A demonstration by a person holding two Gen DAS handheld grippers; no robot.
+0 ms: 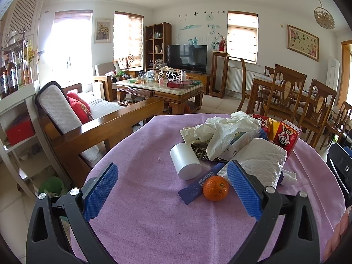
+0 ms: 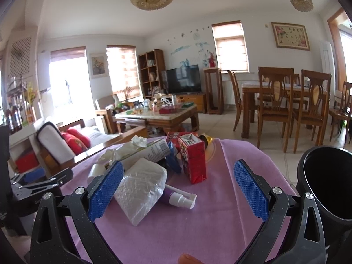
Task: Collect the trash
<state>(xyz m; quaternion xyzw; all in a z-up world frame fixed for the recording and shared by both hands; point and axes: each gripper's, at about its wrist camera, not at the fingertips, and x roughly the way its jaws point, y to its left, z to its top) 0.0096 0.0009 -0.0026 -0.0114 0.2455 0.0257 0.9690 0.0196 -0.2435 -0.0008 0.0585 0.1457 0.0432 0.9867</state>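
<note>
Right wrist view suggests nothing is collected yet: both hand-held grippers, left (image 1: pixel 172 190) and right (image 2: pixel 178 189), gape empty, litter heaped mid-bench (image 2: pixel 220 220), bin (image 2: pixel 330 187) beside its right edge.

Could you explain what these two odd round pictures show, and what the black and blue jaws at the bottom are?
There is no robot here. A person carries a hand-held two-finger gripper in each hand, and each one has a wide-angle camera looking forward along its fingers. One picture comes from the left gripper, the other from the right gripper. Both have their jaws wide open and hold nothing.

Below them is a table under a purple cloth, with a heap of litter on it: a white cylinder on its side, an orange, a purple "Probiotics" box, crumpled tissue, a wrapped white packet, a spray bottle and a red carton. The dark bin at the right probably receives the trash.
</note>
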